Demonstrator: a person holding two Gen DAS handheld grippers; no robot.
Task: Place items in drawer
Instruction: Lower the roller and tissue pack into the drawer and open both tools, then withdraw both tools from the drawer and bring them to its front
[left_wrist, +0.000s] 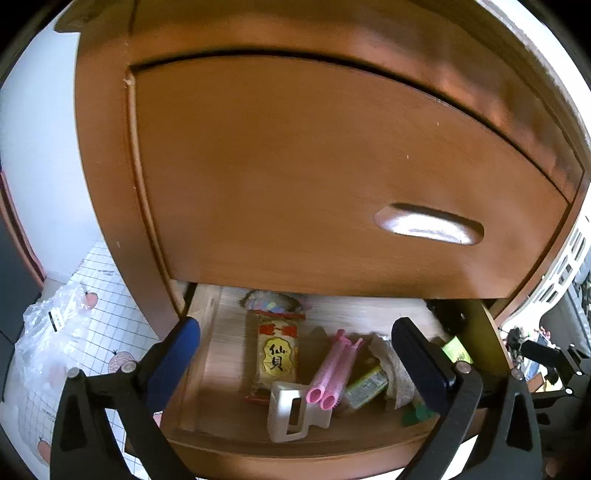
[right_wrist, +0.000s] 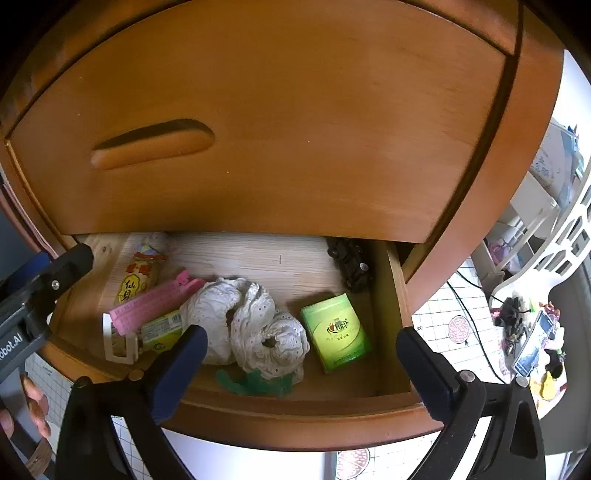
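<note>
- Holding my left gripper (left_wrist: 295, 354) and my right gripper (right_wrist: 299, 362) just in front of the pulled-out lower wooden drawer (right_wrist: 295, 417), I have both sets of blue-padded jaws spread wide, with nothing between them.
- Nearest the drawer's front lip lie a small green plastic piece (right_wrist: 255, 382), a white plastic holder with a slot (left_wrist: 288, 413) and a pair of pink ribbed plastic tubes (left_wrist: 332, 373).
- A little further in sit a crumpled white lace cloth (right_wrist: 255, 325), a green cardboard box (right_wrist: 336, 332) and a green-and-white carton (right_wrist: 162, 328) half under the tubes.
- Beyond those a yellow-and-red snack packet (left_wrist: 275, 354) runs towards the back, and a dark toy-like object (right_wrist: 351, 266) rests in the far right corner.
- Above hangs the closed upper drawer front with its carved oval grip (right_wrist: 151, 144).
- My judgement: the items I can see are already inside, so what seems left is pushing the drawer shut, unless more lies out of view.
</note>
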